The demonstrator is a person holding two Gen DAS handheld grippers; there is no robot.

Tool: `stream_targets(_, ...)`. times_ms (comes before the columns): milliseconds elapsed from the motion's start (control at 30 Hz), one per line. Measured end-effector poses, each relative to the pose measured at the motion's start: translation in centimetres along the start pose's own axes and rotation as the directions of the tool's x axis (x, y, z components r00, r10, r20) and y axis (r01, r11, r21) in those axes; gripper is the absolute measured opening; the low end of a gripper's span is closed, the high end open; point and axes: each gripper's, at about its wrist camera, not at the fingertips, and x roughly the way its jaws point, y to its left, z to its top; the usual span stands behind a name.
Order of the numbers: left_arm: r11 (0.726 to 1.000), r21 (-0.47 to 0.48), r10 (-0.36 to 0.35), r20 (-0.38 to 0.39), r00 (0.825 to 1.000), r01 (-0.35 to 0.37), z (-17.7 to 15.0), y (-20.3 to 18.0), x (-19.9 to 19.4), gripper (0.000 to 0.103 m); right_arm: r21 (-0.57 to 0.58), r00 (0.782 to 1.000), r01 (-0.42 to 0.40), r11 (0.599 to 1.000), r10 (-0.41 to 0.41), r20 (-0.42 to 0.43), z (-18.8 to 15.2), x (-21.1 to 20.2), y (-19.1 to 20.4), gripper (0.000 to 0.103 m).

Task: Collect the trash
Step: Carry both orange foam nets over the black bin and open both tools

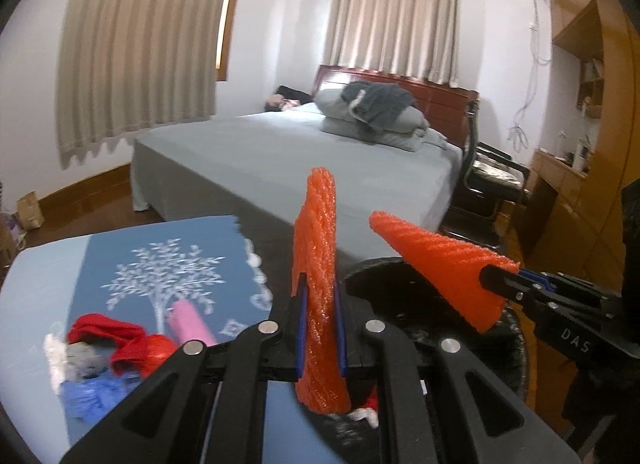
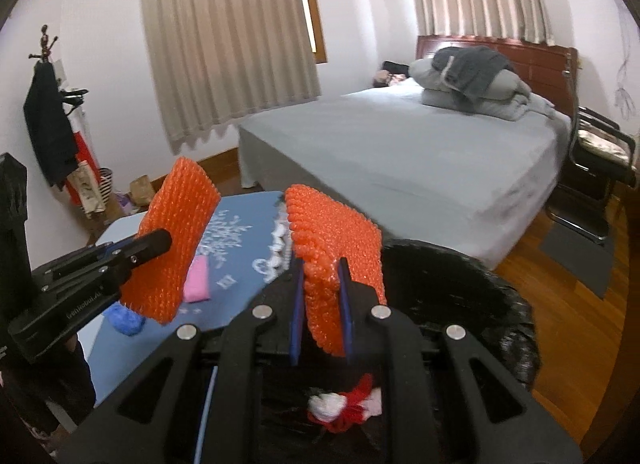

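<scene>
Bedroom; left tongs (image 1: 322, 328), right tongs (image 2: 322, 304) each clamp orange foam.

Left gripper (image 1: 322, 328) clamped tight, pointing downward; right gripper (image 2: 322, 306) likewise, at its three o'clock.

Ribbed orange foam sheet (image 1: 316, 284) — glossy wood floor (image 2: 568, 328)

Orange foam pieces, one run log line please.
left gripper: shut on orange foam piece | right gripper: shut on second orange foam piece | black-lined bin: below
</scene>
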Motion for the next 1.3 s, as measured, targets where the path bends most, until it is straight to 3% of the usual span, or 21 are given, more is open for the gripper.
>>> stream_targets(433, 0.991, 0.052, -0.125, -0.032, 0.992, 0.126, -0.1, -6.8, 4.4, 0.012, 0.053, 0.996, 0.092, 0.994, -0.090, -0.027, -2.4, -0.9, -5.8, 0.015)
stream_targets(700, 0.982, 0.061, -0.176, -0.088, 0.981, 0.181, -0.6, -8.8, 6.9, 0.012, 0.090, 0.991, 0.124, 0.988, -0.120, -0.053, -3.8, -0.6, -8.3, 0.016)
stream_targets(767, 0.979, 0.054, -0.190, -0.105, 0.976, 0.196, -0.7, -8.7, 7.3, 0.022, 0.097, 0.990, 0.133, 0.986, -0.127, -0.060, -4.1, -0.5, -8.6, 0.019)
stream_targets(800, 0.979, 0.047, -0.193, -0.112, 0.975, 0.200, -0.8, -8.7, 7.4, 0.036, 0.101, 0.989, 0.137, 0.985, -0.131, -0.064, -4.1, -0.4, -8.8, 0.021)
stream_targets(833, 0.979, 0.043, -0.194, -0.110, 0.975, 0.200, -0.8, -8.5, 7.4, 0.042, 0.104, 0.989, 0.141, 0.985, -0.135, -0.066, -4.3, -0.4, -8.9, 0.026)
stream_targets(900, 0.980, 0.041, -0.191, -0.109, 0.975, 0.197, -0.8, -8.1, 7.4, 0.043, 0.109, 0.988, 0.148, 0.983, -0.142, -0.067, -4.4, -0.4, -9.3, 0.032)
stream_targets(1000, 0.984, 0.040, -0.169, -0.095, 0.981, 0.173, -0.6, -7.4, 6.7, 0.052, 0.110, 0.986, 0.159, 0.981, -0.153, -0.060, -4.5, -0.6, -9.4, 0.051)
stream_targets(1067, 0.988, 0.040, -0.146, -0.082, 0.986, 0.149, -0.6, -6.6, 6.1, 0.059, 0.109, 0.986, 0.163, 0.981, -0.159, -0.046, -4.4, -0.8, -9.3, 0.078)
stream_targets(1133, 0.992, 0.040, -0.115, -0.061, 0.992, 0.117, -0.6, -5.6, 5.2, 0.071, 0.105, 0.985, 0.173, 0.979, -0.171, -0.026, -4.4, -1.1, -8.9, 0.094)
stream_targets(1300, 1.000, 0.026, -0.012, -0.010, 1.000, 0.012, -0.6, -2.5, 2.7, 0.090, 0.107, 0.990, 0.141, 0.984, -0.141, -0.006, -3.9, -1.4, -7.3, 0.096)
